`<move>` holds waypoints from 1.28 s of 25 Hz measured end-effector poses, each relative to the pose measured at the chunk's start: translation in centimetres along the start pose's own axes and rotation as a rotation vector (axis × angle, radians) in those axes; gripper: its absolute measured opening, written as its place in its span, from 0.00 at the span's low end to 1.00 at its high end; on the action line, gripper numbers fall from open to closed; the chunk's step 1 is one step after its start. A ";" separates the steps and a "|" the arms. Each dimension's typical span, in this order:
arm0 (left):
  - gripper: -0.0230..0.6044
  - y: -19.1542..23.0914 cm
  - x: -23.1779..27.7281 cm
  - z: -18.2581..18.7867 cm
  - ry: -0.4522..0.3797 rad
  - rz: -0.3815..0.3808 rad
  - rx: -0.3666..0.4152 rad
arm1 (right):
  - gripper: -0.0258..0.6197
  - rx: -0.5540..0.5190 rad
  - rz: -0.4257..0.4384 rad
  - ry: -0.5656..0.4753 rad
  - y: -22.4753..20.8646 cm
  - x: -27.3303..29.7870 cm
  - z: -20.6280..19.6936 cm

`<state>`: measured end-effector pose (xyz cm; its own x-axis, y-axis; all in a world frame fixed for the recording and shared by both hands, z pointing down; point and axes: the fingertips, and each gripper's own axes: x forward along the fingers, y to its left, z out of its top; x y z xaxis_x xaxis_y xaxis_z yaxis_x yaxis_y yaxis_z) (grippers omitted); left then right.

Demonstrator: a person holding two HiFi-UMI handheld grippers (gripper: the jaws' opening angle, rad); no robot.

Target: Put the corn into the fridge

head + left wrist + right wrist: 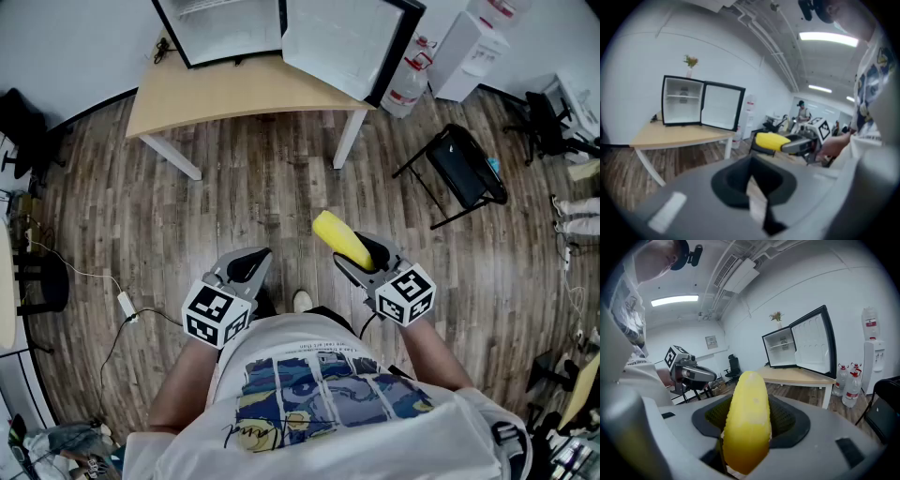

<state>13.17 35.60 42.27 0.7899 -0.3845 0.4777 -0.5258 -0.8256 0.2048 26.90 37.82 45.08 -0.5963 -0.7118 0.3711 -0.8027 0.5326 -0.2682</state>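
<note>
A yellow ear of corn (341,240) sticks forward out of my right gripper (364,260), which is shut on it above the wooden floor. In the right gripper view the corn (747,420) fills the space between the jaws. My left gripper (251,266) hangs beside it at the same height, shut and empty; its view also shows the corn (772,141) off to the right. A black mini fridge (225,28) stands on a wooden table (234,94) ahead, its door (352,42) swung wide open and its white shelves (683,101) bare.
A black folding chair (459,169) stands on the floor at the right. Water bottles (408,80) and a white dispenser (469,42) are beside the table. A cable with a white adapter (125,305) lies on the floor at the left. White table legs (349,139) face me.
</note>
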 end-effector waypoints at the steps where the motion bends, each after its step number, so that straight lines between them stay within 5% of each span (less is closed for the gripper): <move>1: 0.05 0.4 -0.1 -0.3 -0.001 0.006 -0.007 | 0.41 -0.002 -0.001 0.004 -0.1 0.3 -0.1; 11: 0.05 7.4 1.0 0.4 -0.033 0.019 -0.018 | 0.41 -0.015 -0.015 0.016 -2.1 6.1 2.5; 23: 0.05 21.6 1.8 5.3 -0.042 -0.082 0.017 | 0.41 -0.015 -0.117 0.047 -5.6 19.8 10.5; 32: 0.05 31.4 -0.6 5.9 -0.050 -0.054 0.016 | 0.41 -0.064 -0.148 0.040 -7.6 29.7 15.8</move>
<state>-1.89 7.49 43.36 0.8317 -0.3594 0.4232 -0.4775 -0.8520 0.2147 15.19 5.43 44.08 -0.4698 -0.7665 0.4378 -0.8789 0.4524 -0.1511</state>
